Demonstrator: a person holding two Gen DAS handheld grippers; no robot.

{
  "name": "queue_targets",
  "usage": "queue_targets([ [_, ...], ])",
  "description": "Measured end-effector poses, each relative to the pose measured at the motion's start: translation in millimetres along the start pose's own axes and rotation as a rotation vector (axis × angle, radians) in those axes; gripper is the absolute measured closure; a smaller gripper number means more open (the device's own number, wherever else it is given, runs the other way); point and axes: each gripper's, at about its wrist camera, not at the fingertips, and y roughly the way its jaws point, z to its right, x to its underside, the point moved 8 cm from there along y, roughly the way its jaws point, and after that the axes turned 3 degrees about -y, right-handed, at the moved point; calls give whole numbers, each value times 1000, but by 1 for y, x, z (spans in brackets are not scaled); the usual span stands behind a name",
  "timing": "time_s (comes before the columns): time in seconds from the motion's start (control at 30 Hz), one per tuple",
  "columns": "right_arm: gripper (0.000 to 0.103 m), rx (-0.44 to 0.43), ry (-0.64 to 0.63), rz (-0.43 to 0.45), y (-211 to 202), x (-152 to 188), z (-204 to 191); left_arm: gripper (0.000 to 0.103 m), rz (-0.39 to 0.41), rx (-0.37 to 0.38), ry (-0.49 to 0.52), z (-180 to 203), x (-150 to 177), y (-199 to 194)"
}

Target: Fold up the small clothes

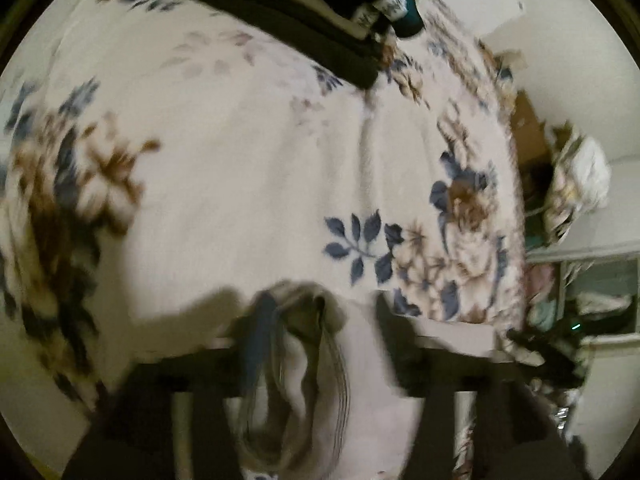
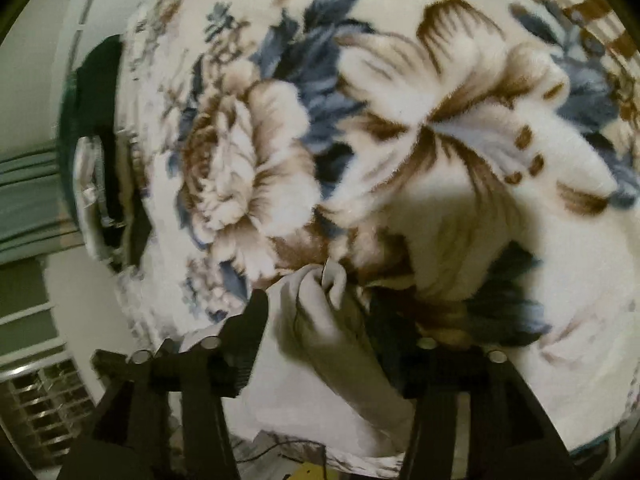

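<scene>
A small pale grey garment [image 1: 304, 380] with a ribbed edge lies bunched on a floral fleece blanket [image 1: 240, 160]. In the left wrist view my left gripper [image 1: 320, 320] stands open, and the cloth fills the gap between its dark fingers [image 1: 386, 320] without being pinched. In the right wrist view the same garment [image 2: 320, 340] rises in a crumpled fold between the fingers [image 2: 256, 320] of my right gripper [image 2: 318, 316], which is also open around it. The big brown and blue flowers of the blanket [image 2: 440, 120] lie just beyond. This view is blurred.
A stack of dark folded clothes [image 1: 280, 20] sits at the far side of the bed, with a teal item [image 1: 408, 12] beside it. Clutter and shelves [image 1: 576, 184] stand past the bed's right edge. A dark green object [image 2: 96, 80] and a brown striped cloth [image 2: 580, 8] border the blanket.
</scene>
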Motion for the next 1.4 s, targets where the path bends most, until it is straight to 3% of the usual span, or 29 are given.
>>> queue_targets([
  [0.1,31,-102,-5,-76,5,7,9,39,-55,53,-66,-14,19,11],
  [0.2,27,-160,-11,-129,18,16,16,39,-73,71,-79,-17,30,23],
  [0.37,26,-179,-68,-190,39,28,19,37,-80,76,-95,-18,31,35],
  [0.57,26,-177,-97,-199,43,28,15,37,-43,48,-55,-19,29,10],
  [0.67,26,-166,-123,-196,44,29,12,37,-74,49,-67,-27,35,19],
  [0.83,25,-179,-118,-198,48,29,7,30,-103,99,-86,-25,31,41],
  [1.07,25,-208,-128,-235,54,29,3,30,-82,162,-103,-19,28,39],
  [1.1,25,-215,-124,-238,56,28,2,32,-68,175,-103,-16,28,37],
  [1.17,26,-219,-126,-234,58,28,-1,60,-40,175,-81,-6,28,32],
  [1.2,35,-220,-127,-228,58,28,-2,77,-36,151,-59,0,29,32],
  [1.23,46,-222,-134,-218,58,28,-4,78,-23,129,-43,3,29,31],
  [1.27,64,-219,-139,-212,58,27,-5,81,4,100,-18,8,28,28],
  [1.4,83,-205,-145,-158,54,28,-11,85,37,57,26,22,28,19],
])
